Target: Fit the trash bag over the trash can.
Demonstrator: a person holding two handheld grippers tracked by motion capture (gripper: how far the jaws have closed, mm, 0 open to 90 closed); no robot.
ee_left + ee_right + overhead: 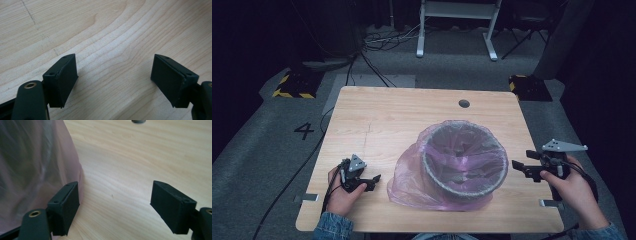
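A: Bin (464,159) with the pink liner bag (412,182) sits right of the tabletop's (377,120) centre; where does the job stand?

B: Bag is draped over the rim, loose plastic pooling toward 8 o'clock, so I judge the fitting mostly done and tidying left.

A: Grippers?

B: Left gripper (374,179) is at the bin's 9 o'clock, jaws spread and empty; right gripper (518,166) is at 3 o'clock, likewise spread, just beside the bag.

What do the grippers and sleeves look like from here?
Both grippers, left and right, are black with flat rectangular jaw pads; each carries a grey three-cornered plate and a black cable. A brass-coloured ring sits near each jaw base. The sleeves are blue denim.
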